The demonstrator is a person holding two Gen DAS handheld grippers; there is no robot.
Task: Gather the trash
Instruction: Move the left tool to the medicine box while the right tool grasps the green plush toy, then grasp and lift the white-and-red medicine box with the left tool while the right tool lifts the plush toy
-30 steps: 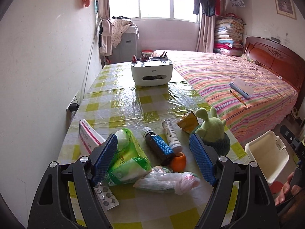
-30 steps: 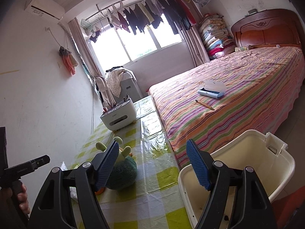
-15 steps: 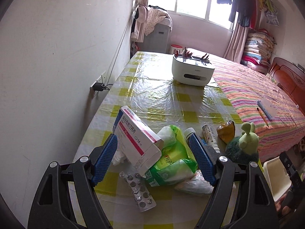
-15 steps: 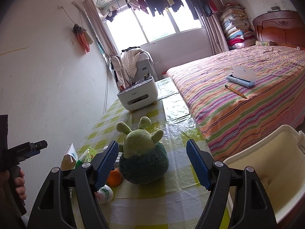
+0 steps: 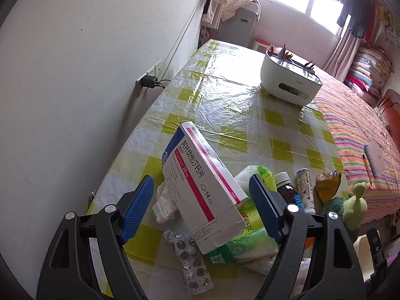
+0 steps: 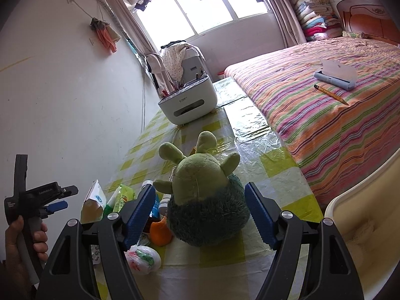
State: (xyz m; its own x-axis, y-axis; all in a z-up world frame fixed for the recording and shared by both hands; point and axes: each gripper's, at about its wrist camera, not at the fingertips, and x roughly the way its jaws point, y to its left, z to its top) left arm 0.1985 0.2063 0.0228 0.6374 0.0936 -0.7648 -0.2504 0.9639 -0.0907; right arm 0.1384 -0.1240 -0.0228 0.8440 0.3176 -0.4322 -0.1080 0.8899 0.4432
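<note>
Left hand-held gripper (image 5: 201, 211) with its blue pads spread wide, framing a white and pink medicine box (image 5: 203, 187) without touching it; the box lies tilted, its near end propped on a green tissue pack (image 5: 246, 240). Landmark: the medicine box, on a yellow-checked tabletop (image 5: 225, 107). Just left of the box, a crumpled white tissue (image 5: 165, 206); in front of the box, partly under its near end, a silver blister strip (image 5: 191, 262). Right of the box, beyond the green pack, a dark medicine bottle (image 5: 287, 190), a white tube (image 5: 305, 190) and a torn brown wrapper (image 5: 327, 185); farther right, a green plush toy (image 5: 355, 200). Well behind the box, a white organiser box (image 5: 290, 85). Right hand-held gripper (image 6: 200, 213) likewise wide open and holding nothing, its pads either side of the plush toy (image 6: 205, 200); contact cannot be told. Beside the toy, an orange peel (image 6: 161, 232) and a knotted plastic bag (image 6: 143, 258). A cream bin (image 6: 362, 225) stands off the tabletop edge, beside the striped bed (image 6: 337, 115)
</note>
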